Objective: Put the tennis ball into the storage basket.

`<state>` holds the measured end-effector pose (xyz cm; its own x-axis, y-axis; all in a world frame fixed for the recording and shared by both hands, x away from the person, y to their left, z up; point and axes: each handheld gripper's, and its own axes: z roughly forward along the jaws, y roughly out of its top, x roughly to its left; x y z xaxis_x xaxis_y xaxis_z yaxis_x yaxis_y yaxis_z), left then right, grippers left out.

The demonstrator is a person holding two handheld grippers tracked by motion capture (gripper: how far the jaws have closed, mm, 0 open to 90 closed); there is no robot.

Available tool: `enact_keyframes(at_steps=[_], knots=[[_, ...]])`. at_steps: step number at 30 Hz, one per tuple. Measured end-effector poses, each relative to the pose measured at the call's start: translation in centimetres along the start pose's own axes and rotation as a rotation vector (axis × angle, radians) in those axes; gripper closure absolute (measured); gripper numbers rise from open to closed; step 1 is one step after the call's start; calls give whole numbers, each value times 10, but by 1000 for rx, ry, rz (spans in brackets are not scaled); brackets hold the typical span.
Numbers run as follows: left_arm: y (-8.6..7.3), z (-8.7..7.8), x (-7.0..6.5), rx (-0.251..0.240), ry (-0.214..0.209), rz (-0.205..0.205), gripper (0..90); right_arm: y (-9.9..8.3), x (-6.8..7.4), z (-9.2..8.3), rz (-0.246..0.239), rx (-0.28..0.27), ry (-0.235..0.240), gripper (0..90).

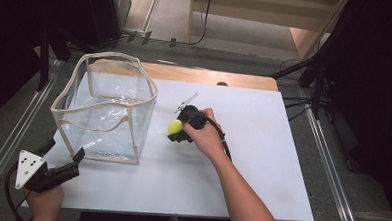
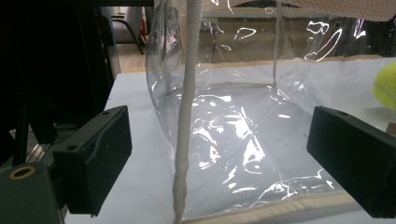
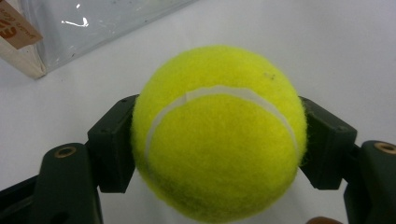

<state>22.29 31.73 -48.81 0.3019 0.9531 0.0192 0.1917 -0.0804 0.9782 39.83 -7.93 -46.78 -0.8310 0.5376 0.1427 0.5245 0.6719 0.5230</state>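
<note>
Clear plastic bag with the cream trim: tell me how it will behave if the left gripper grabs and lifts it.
The clear plastic bag with cream trim will probably flex rather than hold shape: its walls are wrinkled and its rim sags unevenly. It looks light, being thin film with nothing visible inside. The glossy film may slip between the left gripper fingers; the fabric-like trim seems a surer hold.

Yellow tennis ball (image 3: 218, 135), beside clear bag (image 1: 106, 106)

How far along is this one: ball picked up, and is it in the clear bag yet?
Done: the right gripper has clamped the ball, one jaw on each side. In hand: the ball sits beside the bag, outside it. Left: getting the ball in, if that is the aim. The left gripper is open, facing the bag's near corner.
</note>
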Motion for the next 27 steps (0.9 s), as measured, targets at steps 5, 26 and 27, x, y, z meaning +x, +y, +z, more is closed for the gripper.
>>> enact_keyframes(at_steps=[5,26,27], knots=[[0,0,0,1,1,0,69,3,-1,-1,-3,-9,43,241],[0,0,0,-4,-5,-3,69,34,22,-11,-91,-9,62,241],[0,0,0,-4,-5,-3,69,34,22,-11,-91,-9,62,241]])
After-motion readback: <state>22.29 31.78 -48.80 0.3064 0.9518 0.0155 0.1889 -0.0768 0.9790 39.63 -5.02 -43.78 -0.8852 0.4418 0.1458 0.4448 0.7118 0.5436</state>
